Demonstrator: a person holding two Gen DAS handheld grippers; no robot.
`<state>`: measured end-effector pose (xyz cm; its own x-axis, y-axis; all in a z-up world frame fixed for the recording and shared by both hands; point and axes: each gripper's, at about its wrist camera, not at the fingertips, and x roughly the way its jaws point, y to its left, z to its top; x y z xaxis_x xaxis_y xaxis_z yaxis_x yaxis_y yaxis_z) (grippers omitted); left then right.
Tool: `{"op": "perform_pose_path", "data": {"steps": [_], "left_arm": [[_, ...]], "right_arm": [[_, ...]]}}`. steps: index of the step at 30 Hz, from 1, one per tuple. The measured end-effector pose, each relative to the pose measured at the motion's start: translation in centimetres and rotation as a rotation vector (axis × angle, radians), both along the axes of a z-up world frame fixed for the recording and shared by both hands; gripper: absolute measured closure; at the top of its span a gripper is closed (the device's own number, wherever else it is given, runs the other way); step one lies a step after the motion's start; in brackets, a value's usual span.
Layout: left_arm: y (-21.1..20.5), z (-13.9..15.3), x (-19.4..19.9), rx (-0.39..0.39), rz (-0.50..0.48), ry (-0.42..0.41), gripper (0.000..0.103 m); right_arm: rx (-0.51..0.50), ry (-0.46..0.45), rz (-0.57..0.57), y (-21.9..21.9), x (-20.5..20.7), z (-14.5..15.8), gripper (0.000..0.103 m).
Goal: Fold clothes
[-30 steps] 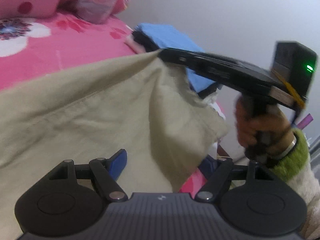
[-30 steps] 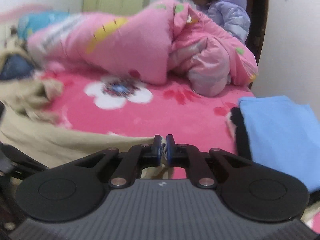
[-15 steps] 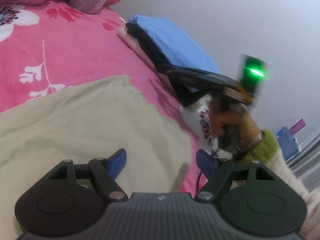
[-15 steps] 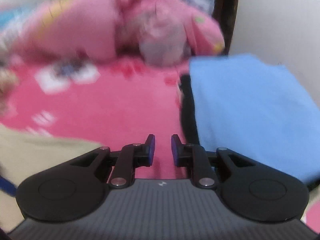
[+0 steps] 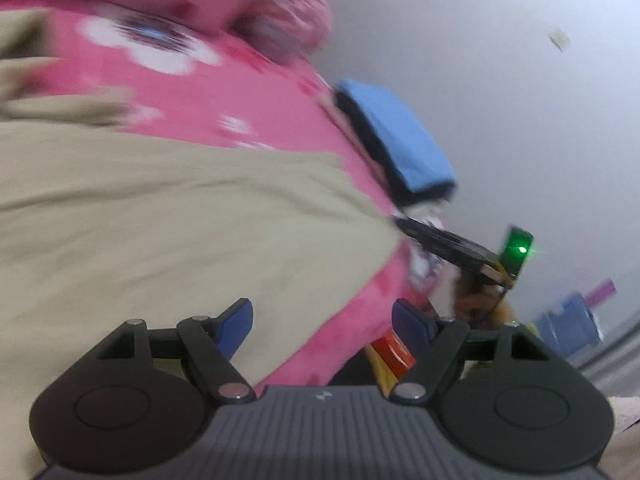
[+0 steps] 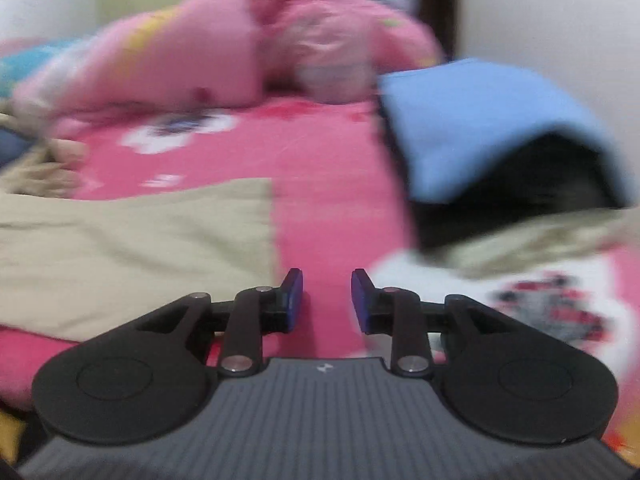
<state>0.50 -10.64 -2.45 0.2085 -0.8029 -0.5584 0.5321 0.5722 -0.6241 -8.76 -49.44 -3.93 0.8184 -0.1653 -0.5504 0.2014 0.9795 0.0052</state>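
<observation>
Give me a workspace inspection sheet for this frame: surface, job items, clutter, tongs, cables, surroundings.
Surface: pink floral bedspread, soft and uneven.
Job's things: beige garment spread flat on the bed; folded stack with a blue garment on top, a dark one beneath, at the bed's wall side.
Clutter: heaped pink quilt at the far end; more bunched beige fabric at far left, blurred.
Tongs: left tongs open wide, empty, over the beige garment's edge; right tongs open, empty, beside the beige garment's corner.
Cables: nothing seen.
Surroundings: plain white wall beside the bed; blue container on the floor; both views motion-blurred.
</observation>
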Motion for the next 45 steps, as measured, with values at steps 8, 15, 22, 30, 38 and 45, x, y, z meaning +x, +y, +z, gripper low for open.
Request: {"op": "perform_pose_path", "data": {"steps": [8,15,22,30,38,45], "left_arm": [[12.1,0.7,0.0,-0.013,0.357,-0.042,0.026],[18.8,-1.1,1.7,0.064,0.556,-0.056,0.026],[22.4,-3.2,1.8,-0.044,0.56,-0.036,0.027],[23.3,-3.5,1.5,-0.113,0.507,-0.046,0.027],[24.1,-1.8,2.2,-0.165,0.536,-0.066,0.025],[23.3,-0.9,5.2,-0.111,0.556,-0.123,0.025]], "right_arm": [[0.075,-0.167,0.341,13.6,4.1,3.8,0.076],[0.081,-0.043,0.709,31.3,13.7,1.6,0.077],[0.084,0.129,0.658,29.6,16.6,-1.3,0.077],[-0.001,0.216,0.094,16.4,13.7,0.6,0.076],[0.402,0.095,0.203,18.7,15.4,5.0,0.045],[0.65,0.254,0.09,19.0,20.6,1.8,0.042]]}}
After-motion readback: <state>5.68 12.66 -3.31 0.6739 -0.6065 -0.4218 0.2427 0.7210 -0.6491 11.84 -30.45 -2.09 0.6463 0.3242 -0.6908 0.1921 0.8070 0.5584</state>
